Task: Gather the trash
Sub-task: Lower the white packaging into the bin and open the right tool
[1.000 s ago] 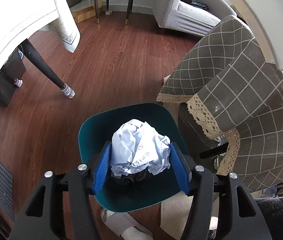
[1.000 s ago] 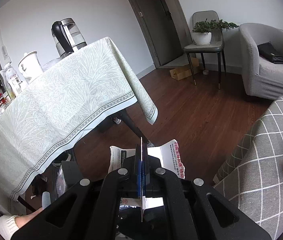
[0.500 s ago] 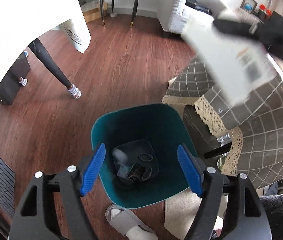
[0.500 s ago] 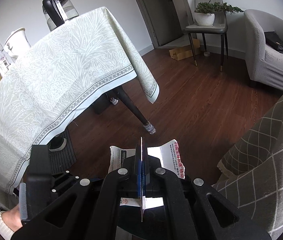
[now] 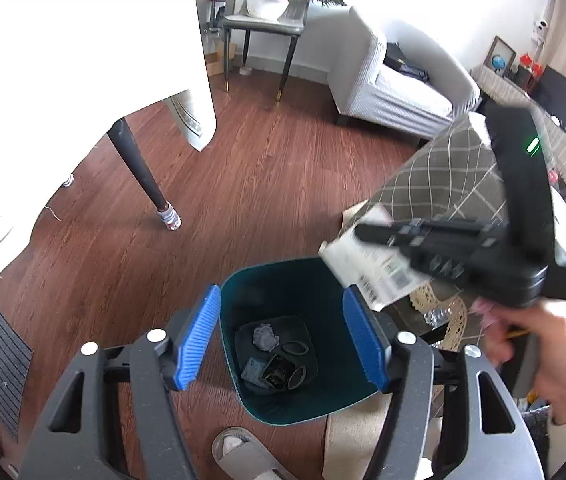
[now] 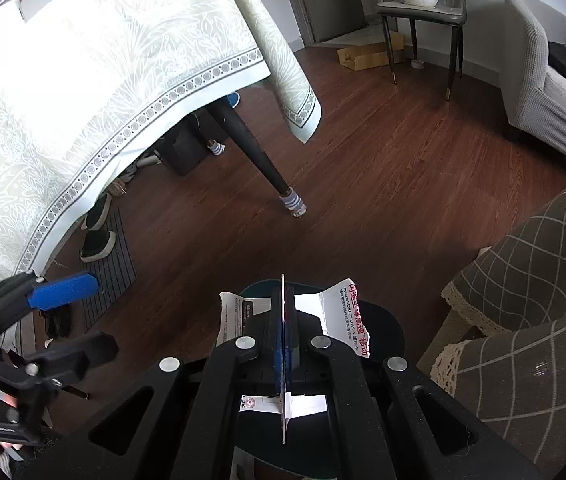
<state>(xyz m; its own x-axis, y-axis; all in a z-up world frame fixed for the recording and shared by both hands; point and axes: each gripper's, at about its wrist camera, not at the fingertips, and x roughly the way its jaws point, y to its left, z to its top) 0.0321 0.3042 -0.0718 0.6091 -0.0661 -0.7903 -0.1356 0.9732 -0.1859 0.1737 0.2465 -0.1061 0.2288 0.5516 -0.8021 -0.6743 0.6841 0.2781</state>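
My left gripper (image 5: 281, 336) hangs over the teal bin (image 5: 325, 408), its blue pads (image 5: 199, 336) apart and closing with nothing between them. A crumpled paper ball (image 5: 265, 337) lies at the bottom of the bin with other dark scraps. My right gripper (image 6: 283, 312) is shut on a flat white card package (image 6: 349, 312) with red print. It holds the package above the bin's rim (image 6: 389, 322). In the left wrist view the package (image 5: 379, 276) hangs at the bin's right edge, and a hand (image 5: 539, 356) holds the right gripper (image 5: 363, 236).
A table with a pale patterned cloth (image 6: 103, 80) and a dark leg (image 6: 259, 160) stands to the left. A grey checked cloth (image 6: 535, 280) covers furniture on the right. A slipper (image 5: 243, 456) lies by the bin, a mat with shoes (image 6: 103, 240) under the table.
The left jaws opened and the crumpled paper ball dropped into the bin. The left gripper rose. The right gripper came down over the bin with the card package.
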